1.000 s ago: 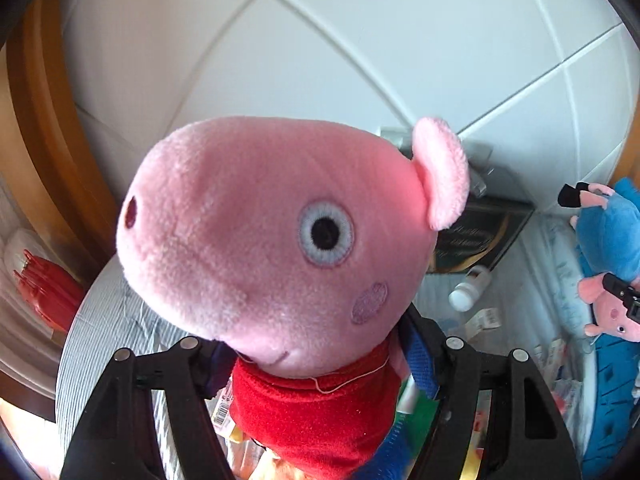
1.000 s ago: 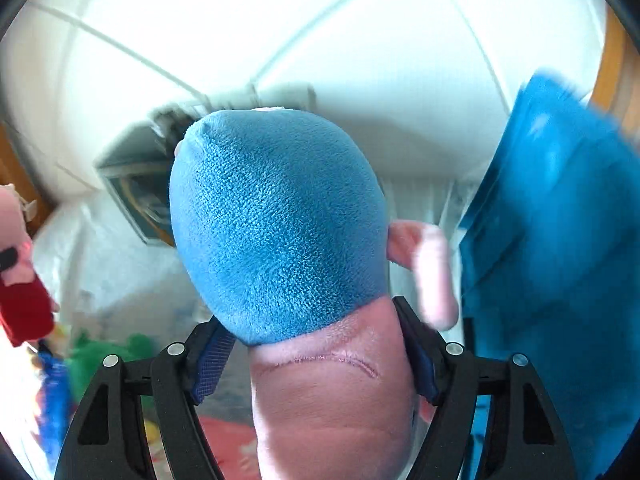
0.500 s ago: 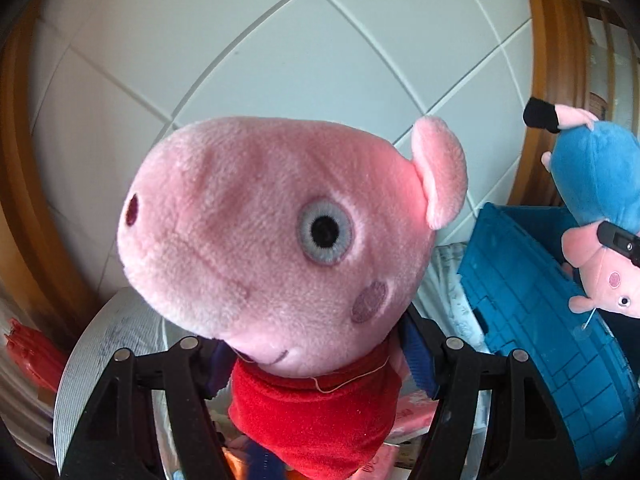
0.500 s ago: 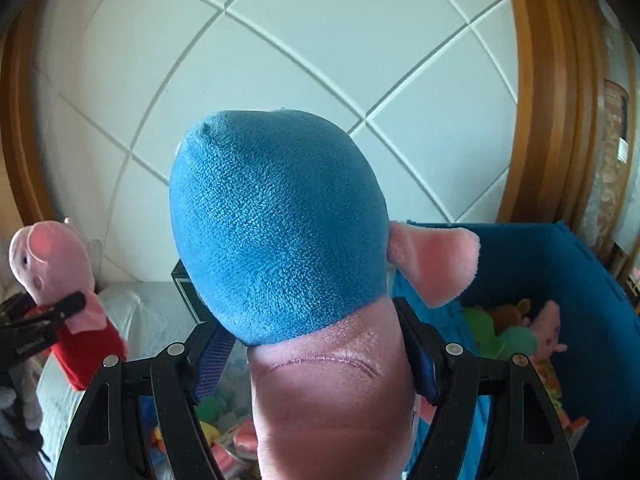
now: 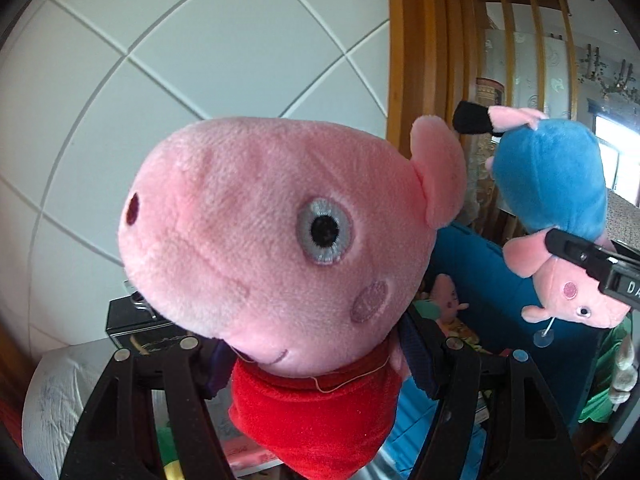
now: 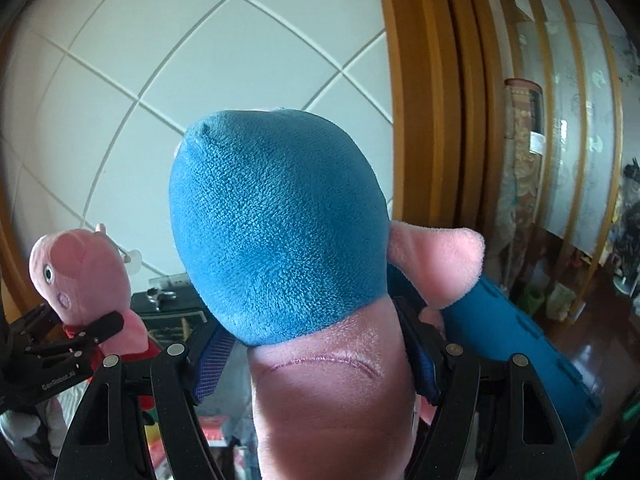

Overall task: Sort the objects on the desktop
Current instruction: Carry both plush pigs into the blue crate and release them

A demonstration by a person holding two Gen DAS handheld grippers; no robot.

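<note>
Your left claw (image 5: 316,364) is clenched on the pink pig plush in the red dress (image 5: 280,240). Its blue-padded fingers (image 5: 416,356) press the toy at the neck, jaws roughly half spread. The head sits upright above the fingers, snout toward the left of the left wrist view.

Your right claw (image 6: 320,356) is grasping the pig plush in the blue outfit (image 6: 280,220). The pads (image 6: 212,356) bear on both sides where the blue body meets the pink head, jaws fairly wide. This toy points away from the camera, one pink arm sticking out to the right.

Both toys are held in the air in front of the white panelled wall (image 5: 200,60). Each shows in the other camera.

The blue bin (image 5: 492,280) lies below and to the right, with small plush toys (image 5: 446,300) inside.

Writing: "GenRobot.AI" reads on the left claw body in the right wrist view. On the right claw, in the left wrist view, only "DA" is legible.
</note>
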